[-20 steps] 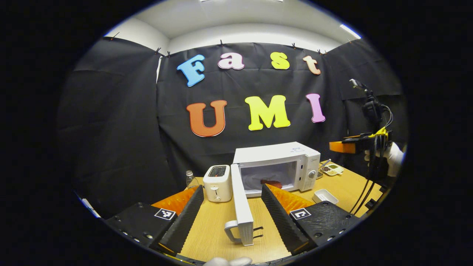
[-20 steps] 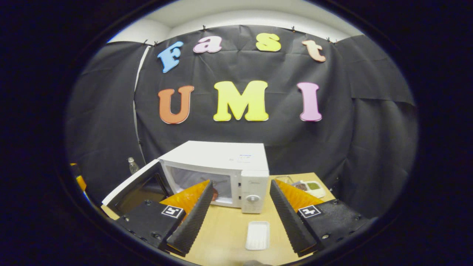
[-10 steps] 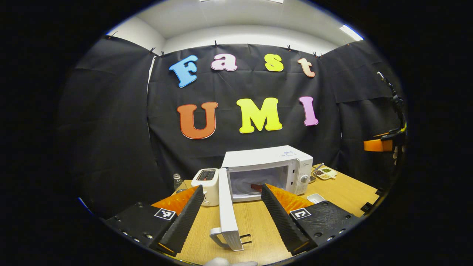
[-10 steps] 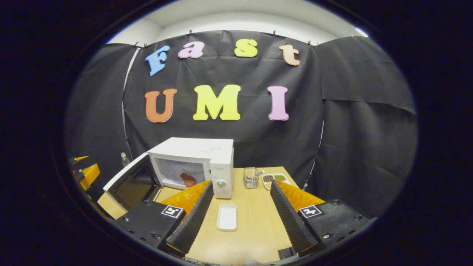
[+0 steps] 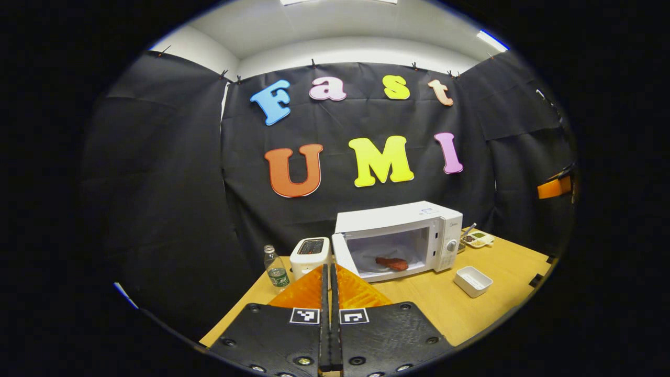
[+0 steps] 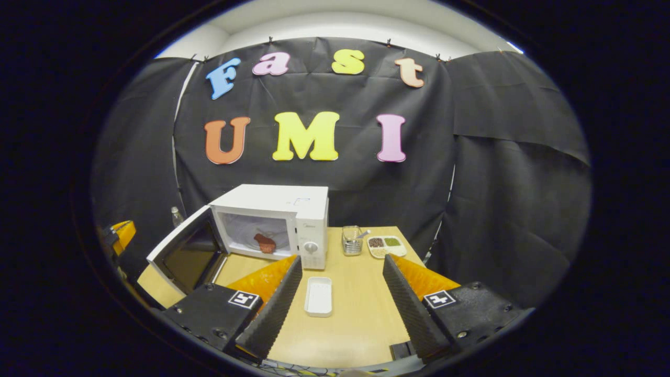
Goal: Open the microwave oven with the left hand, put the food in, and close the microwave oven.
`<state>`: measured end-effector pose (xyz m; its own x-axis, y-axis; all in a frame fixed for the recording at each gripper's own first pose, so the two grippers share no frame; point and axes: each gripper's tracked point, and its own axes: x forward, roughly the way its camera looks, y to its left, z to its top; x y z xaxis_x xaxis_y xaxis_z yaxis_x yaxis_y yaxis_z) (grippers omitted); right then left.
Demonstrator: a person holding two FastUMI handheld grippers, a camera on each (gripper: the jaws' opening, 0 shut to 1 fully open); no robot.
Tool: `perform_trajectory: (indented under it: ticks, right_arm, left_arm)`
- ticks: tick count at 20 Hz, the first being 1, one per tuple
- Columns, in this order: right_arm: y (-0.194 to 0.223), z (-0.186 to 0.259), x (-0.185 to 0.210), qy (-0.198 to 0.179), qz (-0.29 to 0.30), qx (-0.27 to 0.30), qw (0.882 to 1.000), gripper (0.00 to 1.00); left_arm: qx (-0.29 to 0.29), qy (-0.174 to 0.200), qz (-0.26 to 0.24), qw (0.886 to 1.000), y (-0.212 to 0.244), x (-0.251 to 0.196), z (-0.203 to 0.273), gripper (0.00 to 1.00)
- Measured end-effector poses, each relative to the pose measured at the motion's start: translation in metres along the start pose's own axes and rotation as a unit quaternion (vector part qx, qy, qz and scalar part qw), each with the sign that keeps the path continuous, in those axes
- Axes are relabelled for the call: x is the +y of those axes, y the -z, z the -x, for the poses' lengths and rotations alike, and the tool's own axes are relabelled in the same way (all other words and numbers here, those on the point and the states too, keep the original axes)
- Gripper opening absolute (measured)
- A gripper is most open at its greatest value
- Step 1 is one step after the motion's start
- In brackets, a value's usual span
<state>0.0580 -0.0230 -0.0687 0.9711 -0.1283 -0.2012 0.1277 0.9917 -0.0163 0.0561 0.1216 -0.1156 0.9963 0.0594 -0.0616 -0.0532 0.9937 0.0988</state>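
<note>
In front of the microwave oven (image 5: pixel 398 238), in the left gripper view, the left tool (image 5: pixel 330 272) has its two fingers pressed together, and nothing is between them. Each finger carries a small square black-and-white marker; I cannot read any words on them. The oven door (image 5: pixel 345 254) stands open to the left of the oven. The food (image 5: pixel 391 263), a reddish piece, lies on the plate inside the oven. On the oven front there is a small logo, too small to read. A toaster (image 5: pixel 310 252) stands just left of the oven, and a bottle (image 5: pixel 275 267) left of the toaster. A small white tray (image 5: pixel 472 280) lies on the bench (image 5: pixel 419 303) to the right in front of the oven. Half a second ago the fingers were wide apart and the door edge with its handle stood between them; now the tool is closed and the door is farther from it.

In the right gripper view, the right tool (image 6: pixel 339 272) is wide open and holds nothing. The white tray (image 6: pixel 319 296) lies on the bench between its fingers, not touching them. The oven (image 6: pixel 275 222) stands behind the left finger, its door (image 6: pixel 186 256) swung open to the left, the food (image 6: pixel 265 243) inside. Right of the oven stand a wire basket (image 6: pixel 352 241) and a dish (image 6: pixel 386 246) with compartments. This view is almost as it was half a second ago.
</note>
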Motion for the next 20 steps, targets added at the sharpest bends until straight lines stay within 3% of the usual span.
perform_trajectory:
  ticks: [2, 3, 4, 10, 20]
  right_arm:
    - [0.000, 0.003, -0.002, 0.001, 0.001, 0.003, 1.000, 0.99]
    - [0.001, 0.006, -0.004, 0.003, 0.002, 0.006, 1.000, 0.91]
    - [0.002, 0.009, -0.006, 0.004, 0.004, 0.008, 1.000, 0.99]
    - [0.013, 0.025, -0.026, 0.019, 0.014, 0.030, 0.999, 0.99]
    - [0.016, 0.027, -0.044, 0.013, 0.013, 0.042, 0.999, 0.99]
  left_arm:
    - [0.027, -0.013, 0.007, 1.000, 0.030, 0.016, -0.004, 0.00]
    - [0.035, -0.017, 0.011, 0.999, 0.041, 0.020, -0.005, 0.00]
    - [0.049, -0.017, 0.013, 0.999, 0.056, 0.024, -0.007, 0.00]
    - [0.101, -0.020, 0.007, 0.995, 0.120, 0.021, -0.019, 0.00]
    - [0.096, 0.029, 0.014, 0.995, 0.121, -0.050, -0.031, 0.00]
